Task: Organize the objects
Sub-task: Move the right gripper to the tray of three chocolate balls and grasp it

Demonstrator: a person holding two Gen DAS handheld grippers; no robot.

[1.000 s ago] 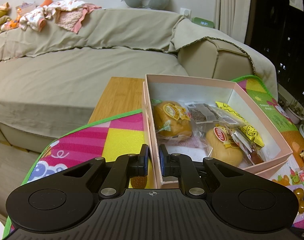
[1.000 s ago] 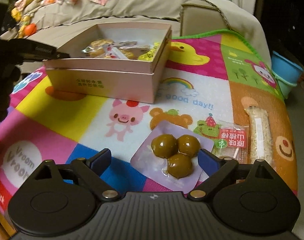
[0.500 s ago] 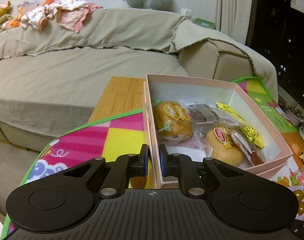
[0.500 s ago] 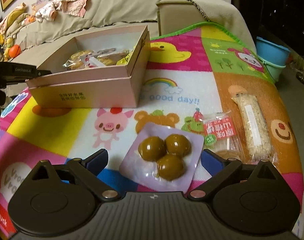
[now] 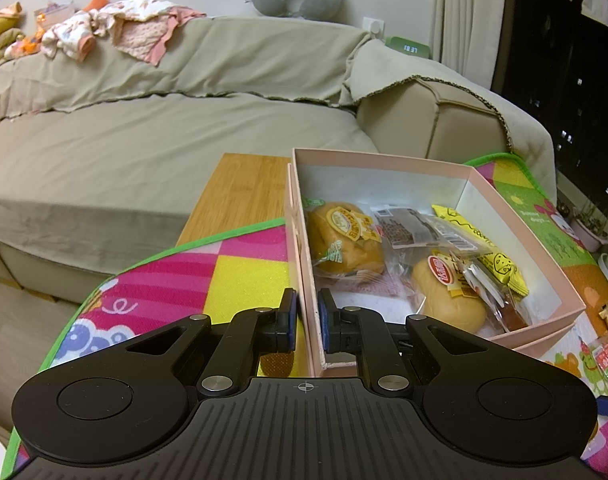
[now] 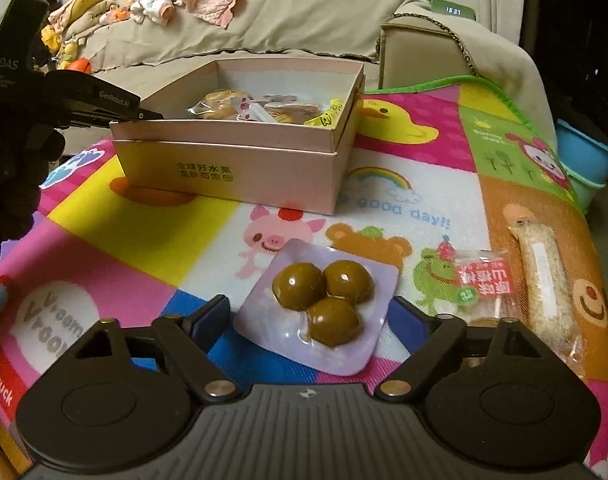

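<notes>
In front of you the colourful play mat covers the table, and on it stands the pink box, which has wrapped buns and snack packets inside. Your left gripper is clamped on the near-left wall of this box, one pad outside and one inside. Your right gripper hangs over the purple pack of three brown balls near the mat's front; its jaws are closing with the pack between them, not yet pressing it, and the red-label packet and the rice bar lie just to its right.
</notes>
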